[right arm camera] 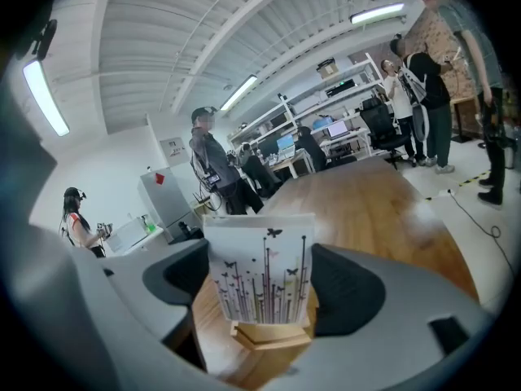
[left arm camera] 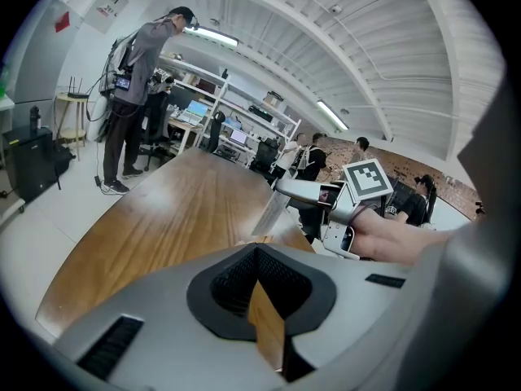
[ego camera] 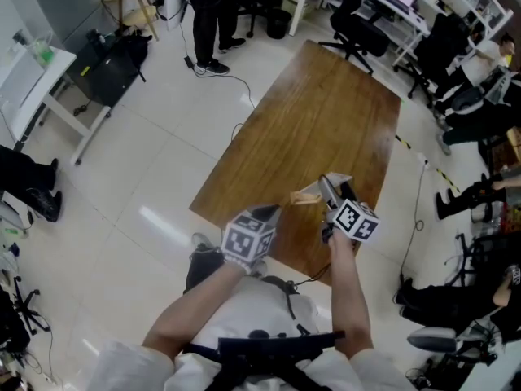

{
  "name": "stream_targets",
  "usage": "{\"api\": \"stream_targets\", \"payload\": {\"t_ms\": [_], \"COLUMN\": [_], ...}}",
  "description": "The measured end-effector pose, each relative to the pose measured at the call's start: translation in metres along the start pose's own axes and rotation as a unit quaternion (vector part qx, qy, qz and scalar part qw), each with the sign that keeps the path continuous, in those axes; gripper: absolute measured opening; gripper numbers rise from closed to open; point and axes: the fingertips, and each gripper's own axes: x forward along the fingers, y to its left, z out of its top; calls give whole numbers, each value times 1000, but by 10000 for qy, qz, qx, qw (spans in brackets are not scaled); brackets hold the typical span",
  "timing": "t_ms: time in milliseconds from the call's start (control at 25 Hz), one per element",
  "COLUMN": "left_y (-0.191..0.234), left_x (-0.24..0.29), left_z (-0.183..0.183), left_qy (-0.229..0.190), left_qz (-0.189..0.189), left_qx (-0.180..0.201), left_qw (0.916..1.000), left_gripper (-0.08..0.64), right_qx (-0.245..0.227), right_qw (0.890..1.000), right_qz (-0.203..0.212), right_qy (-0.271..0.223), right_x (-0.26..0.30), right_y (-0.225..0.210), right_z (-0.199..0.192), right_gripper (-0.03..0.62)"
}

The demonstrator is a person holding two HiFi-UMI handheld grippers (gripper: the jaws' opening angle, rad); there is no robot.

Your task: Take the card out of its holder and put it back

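A white card [right arm camera: 259, 279] printed with thin stems and butterflies stands upright in the slot of a small wooden holder [right arm camera: 269, 332]. My right gripper [right arm camera: 260, 285] has its jaws wide, one dark pad against each side edge of the card. My left gripper [left arm camera: 264, 300] is shut on the holder [left arm camera: 267, 328], whose thin wooden edge shows between the pads. In the head view both grippers meet over the near end of the wooden table [ego camera: 317, 112]: left gripper [ego camera: 281, 210], holder [ego camera: 305, 197], card [ego camera: 336, 179], right gripper [ego camera: 328, 187]. From the left gripper view the card [left arm camera: 273, 210] hangs below the right jaws.
The long table runs away from me, its far part bare. A person [ego camera: 207, 23] stands beyond its far left corner. Office chairs [ego camera: 354, 27] and desks lie at the far end and right. A black bag [ego camera: 110, 68] sits on the floor left; a cable [ego camera: 415, 218] trails at right.
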Motion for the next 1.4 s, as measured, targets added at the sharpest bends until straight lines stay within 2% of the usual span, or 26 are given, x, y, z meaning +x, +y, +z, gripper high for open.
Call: {"api": "stream_targets", "payload": {"t_ms": [280,680,1400], "left_y": [4,1,1], "left_x": [-2,-6,-7], "left_z": [-5,-7,-7], "left_qy": [24,10,32], "left_qz": [34,42,41], "left_qx": [-35,-84,-113], "left_qw": [10000,10000,9999], "left_gripper": [-6,-6,-6], "right_qx": [-482,-764,-992], "right_qw": [9986,9969,9945], "right_qz": [-56,-150,-328], "right_qy": [196,123,68], "right_x": [6,1,3], "right_y": [5,10,13], "right_z": [-24,-19,-17], "right_gripper": [419,419,420]}}
